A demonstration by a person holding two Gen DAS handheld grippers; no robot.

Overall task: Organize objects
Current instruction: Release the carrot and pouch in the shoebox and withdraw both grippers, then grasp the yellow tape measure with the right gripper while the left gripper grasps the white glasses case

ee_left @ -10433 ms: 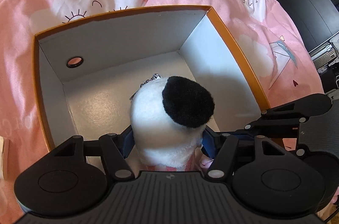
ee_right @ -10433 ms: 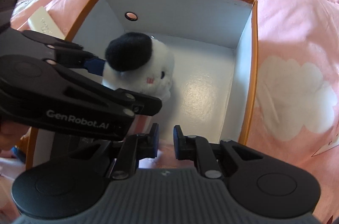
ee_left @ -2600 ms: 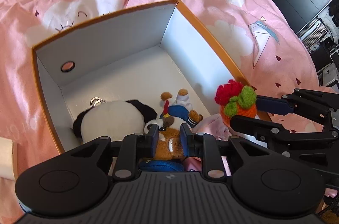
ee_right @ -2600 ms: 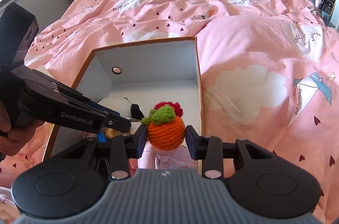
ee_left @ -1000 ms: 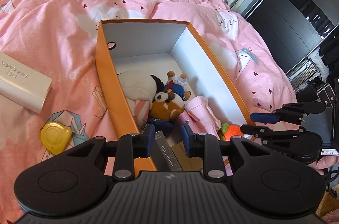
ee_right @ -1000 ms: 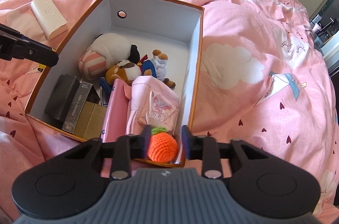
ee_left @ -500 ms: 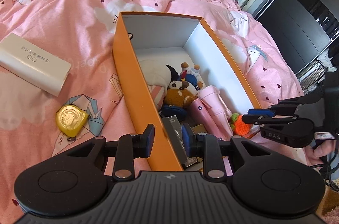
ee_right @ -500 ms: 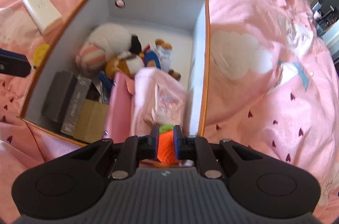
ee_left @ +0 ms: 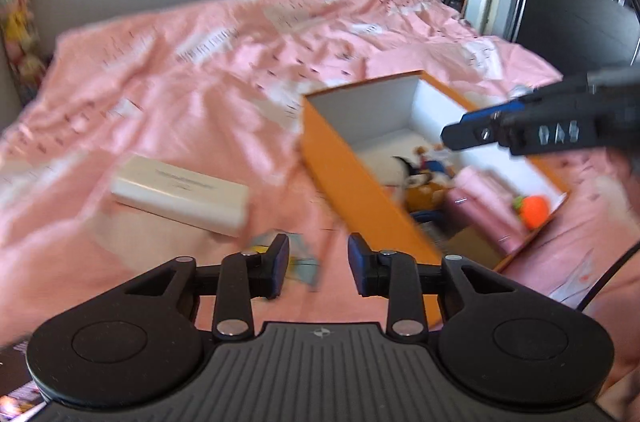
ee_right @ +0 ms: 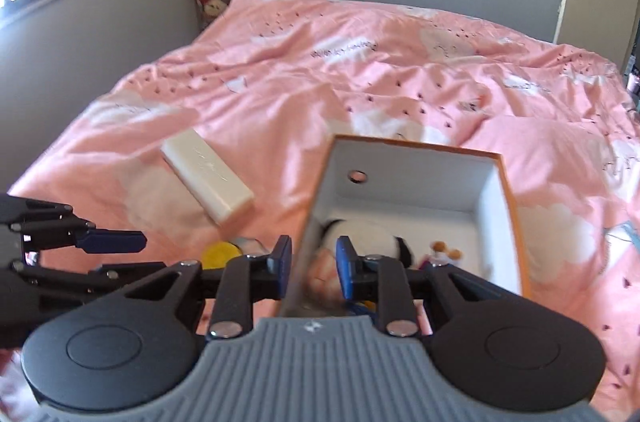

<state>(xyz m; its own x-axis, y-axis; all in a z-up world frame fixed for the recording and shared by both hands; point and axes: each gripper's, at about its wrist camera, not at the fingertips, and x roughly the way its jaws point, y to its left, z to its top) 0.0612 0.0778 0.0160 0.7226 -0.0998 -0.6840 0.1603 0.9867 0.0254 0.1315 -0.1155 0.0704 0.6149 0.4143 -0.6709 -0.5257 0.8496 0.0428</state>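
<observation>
One orange box (ee_left: 352, 178), one white case (ee_left: 180, 196), two empty opening grippers

orange box (ee_left: 352, 178) far end open; white case (ee_left: 180, 194) and yellow disc (ee_right: 218, 254) flank it.

Orange box (ee_left: 352, 178), white inside; pink patterned bedcover (ee_right: 360, 70); cream case (ee_right: 208, 178); orange knitted toy (ee_left: 536, 210).

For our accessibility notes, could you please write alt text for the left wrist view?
An open orange box on a pink bed holds plush toys and an orange knitted fruit. The left hand-held gripper, jaws opening and empty, points at the quilt beside it, near a white case. The right hand-held gripper hangs over the box.
</observation>
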